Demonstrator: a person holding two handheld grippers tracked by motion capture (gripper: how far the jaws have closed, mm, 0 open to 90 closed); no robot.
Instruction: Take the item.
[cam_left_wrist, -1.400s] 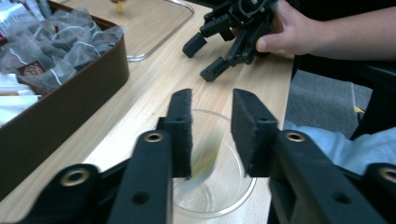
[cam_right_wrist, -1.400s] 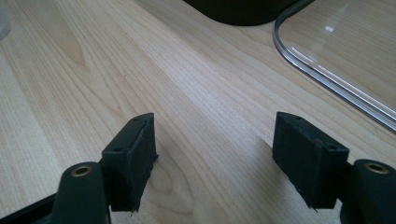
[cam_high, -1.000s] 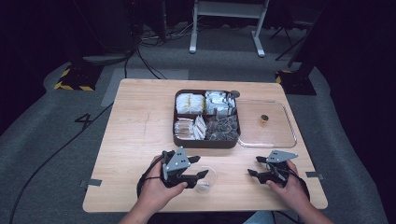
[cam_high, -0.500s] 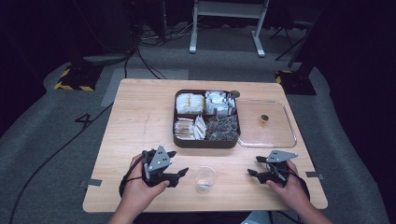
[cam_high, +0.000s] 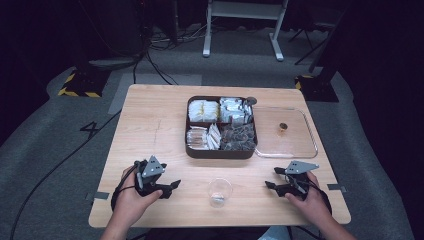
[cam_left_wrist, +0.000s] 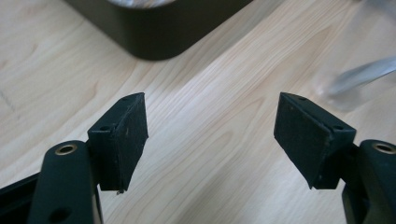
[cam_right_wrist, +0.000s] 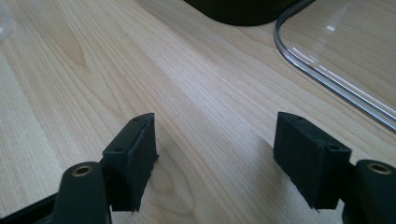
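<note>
both grippers rest low on the table (cam_high: 150, 125), jaws spread and empty: left gripper (cam_high: 172, 185) at lower left, right gripper (cam_high: 269, 185) at lower right, probably parked so the clear cup (cam_high: 220, 191) at bottom centre, small and see-through, sits between them for easy reach

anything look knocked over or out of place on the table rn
One thing: the small clear plastic cup near the front edge, between the two grippers, seems to lie on its side rather than upright. The tray's clear lid is off, lying flat against the right side of the dark compartment tray. No spill visible. Both grippers are open and empty.
</note>
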